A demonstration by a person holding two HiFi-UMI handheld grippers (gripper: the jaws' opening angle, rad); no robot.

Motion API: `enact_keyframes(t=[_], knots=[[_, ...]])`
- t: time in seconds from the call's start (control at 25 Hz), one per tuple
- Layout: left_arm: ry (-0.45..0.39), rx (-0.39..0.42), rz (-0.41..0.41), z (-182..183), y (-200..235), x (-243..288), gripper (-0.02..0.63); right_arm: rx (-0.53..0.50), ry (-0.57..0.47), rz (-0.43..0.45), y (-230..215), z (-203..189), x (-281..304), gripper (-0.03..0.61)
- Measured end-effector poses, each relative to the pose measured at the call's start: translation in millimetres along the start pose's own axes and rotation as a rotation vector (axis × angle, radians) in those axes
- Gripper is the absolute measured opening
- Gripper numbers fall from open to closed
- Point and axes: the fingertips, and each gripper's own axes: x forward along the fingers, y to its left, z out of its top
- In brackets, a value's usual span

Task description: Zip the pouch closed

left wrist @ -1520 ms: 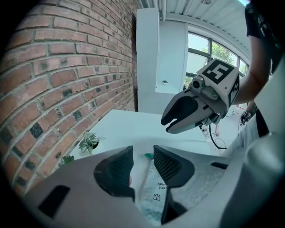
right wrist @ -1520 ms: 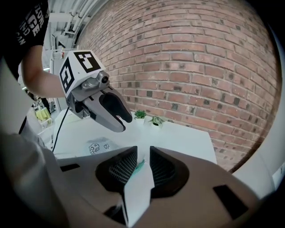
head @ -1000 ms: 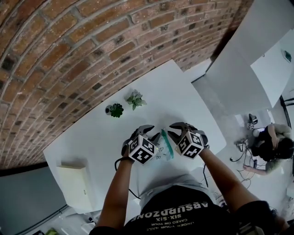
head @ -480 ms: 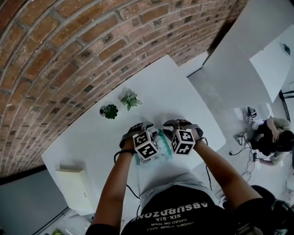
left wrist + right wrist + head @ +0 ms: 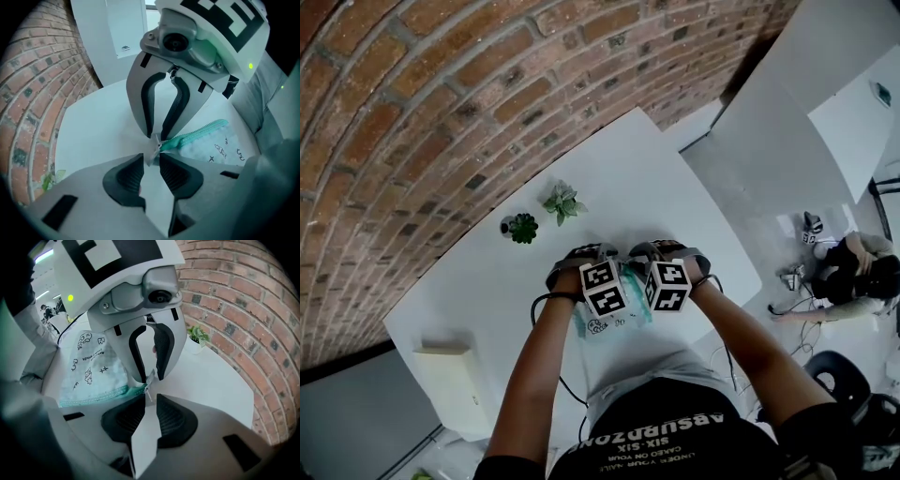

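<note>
Pouch (image 5: 602,324), white with illegible doodle print and a teal zip, lay near the edge of the bench (image 5: 487,281). The right tool (image 5: 157,136) pinched its zip end. The left tool (image 5: 152,158), having just been closing, stood slightly apart around the pull (image 5: 154,149). Shirt (image 5: 652,441) read "ABSURDZONE".

Tipped steeply down, left gripper (image 5: 151,158) fingers (image 5: 129,176) closing about zipper pull (image 5: 153,151), right gripper (image 5: 149,397) alongside, seemingly pinching pouch (image 5: 93,366)

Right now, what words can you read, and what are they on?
"ABSURDZONE": on the shirt, upside down in the head view.
"SIX·SIX": same shirt.
Smaller shirt line: too small to read.
Print on the pouch: too blurred to read.
</note>
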Motion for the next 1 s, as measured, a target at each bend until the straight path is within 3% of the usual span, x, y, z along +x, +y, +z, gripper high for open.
enact_keyframes(t=[0.2, 0.28, 0.6, 1.0], knots=[[-0.016, -0.012, -0.065, -1, -9, 2, 0.037, -0.026, 0.005, 0.028, 6, 0, 1, 0.035], [-0.035, -0.071, -0.059, 0, -8, 2, 0.035, -0.034, 0.006, 0.034, 9, 0, 1, 0.007], [-0.069, -0.279, -0.042, -7, -3, 6, 0.026, 0.016, 0.005, 0.016, 9, 0, 1, 0.003], [-0.066, -0.307, -0.031, -7, -3, 7, 0.025, 0.047, 0.011, 0.012, 13, -1, -3, 0.002]])
